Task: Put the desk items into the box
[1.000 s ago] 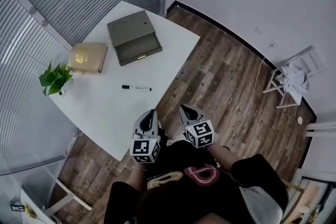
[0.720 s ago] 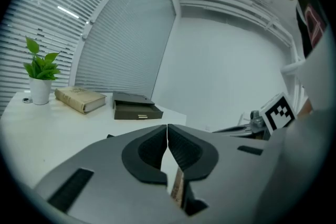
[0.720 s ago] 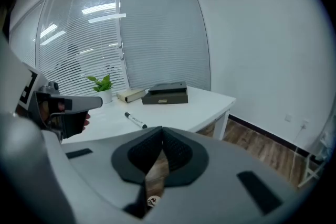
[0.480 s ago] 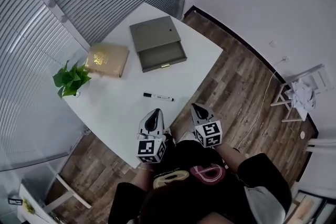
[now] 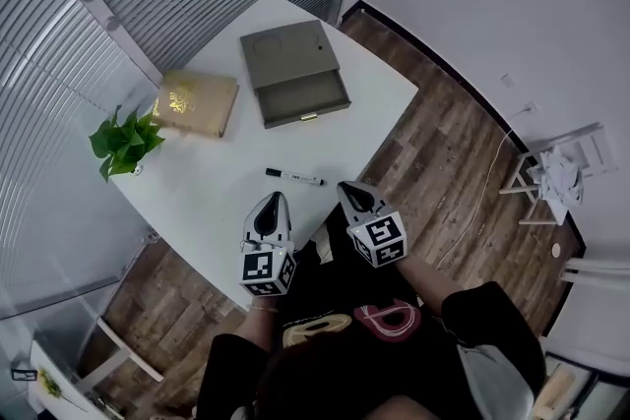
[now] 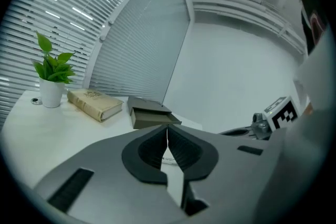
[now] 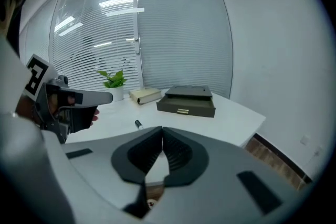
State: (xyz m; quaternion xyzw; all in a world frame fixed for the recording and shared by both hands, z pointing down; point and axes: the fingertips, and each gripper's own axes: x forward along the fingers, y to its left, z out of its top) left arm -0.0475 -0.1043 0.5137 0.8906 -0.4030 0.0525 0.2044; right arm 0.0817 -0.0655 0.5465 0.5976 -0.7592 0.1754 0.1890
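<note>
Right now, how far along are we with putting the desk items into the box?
Nothing looks done: the box has its drawer pulled open, and it looks empty. Nothing is in hand: the left gripper and right gripper hover near the table edge, fingers closed on nothing. Left to do: the marker, the book and perhaps the potted plant, all lying on the table.

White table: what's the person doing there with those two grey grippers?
A person stands at the white table holding a grey gripper in each hand. The left gripper and right gripper are both shut and empty, near the black marker pen. Nothing is packed yet: the pen and the tan hardcover book lie on the table, and the drawer of the olive-grey box stands open.
</note>
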